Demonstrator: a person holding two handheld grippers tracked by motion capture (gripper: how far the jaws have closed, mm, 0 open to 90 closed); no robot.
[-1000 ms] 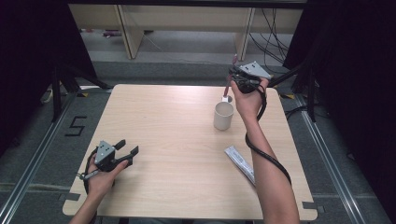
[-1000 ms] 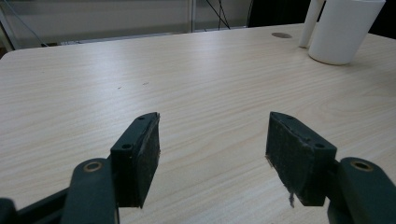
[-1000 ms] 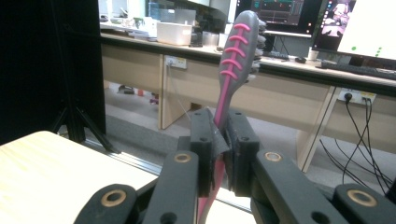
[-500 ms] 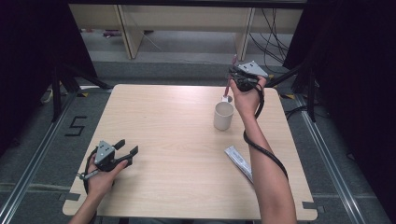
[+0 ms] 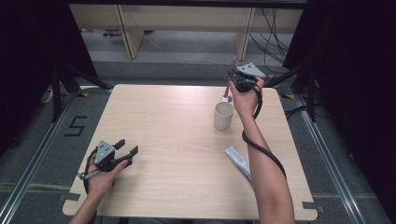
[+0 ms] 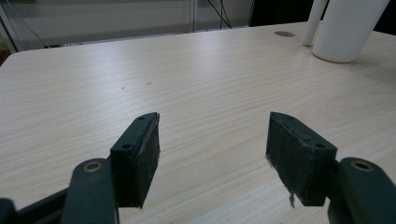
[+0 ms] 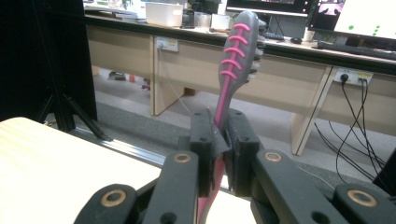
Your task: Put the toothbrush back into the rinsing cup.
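Above the bench's far right corner, the right gripper (image 5: 232, 78) is clamped on the middle of a toothbrush (image 7: 236, 51), holding it over a white cup (image 5: 223, 115) that stands near that corner. The brush is grey with pink ribbed grips on its handle, and its white head (image 5: 226, 98) hangs just beyond the cup's rim. If lowered from here, the head looks likely to catch the rim or miss outside it, and a knock could tip the light cup. The thin handle might also twist between the pads. The left gripper (image 5: 125, 148) rests near the bench's near left corner, jaws spread and empty. A flat packet (image 5: 238, 162) lies near the right edge.
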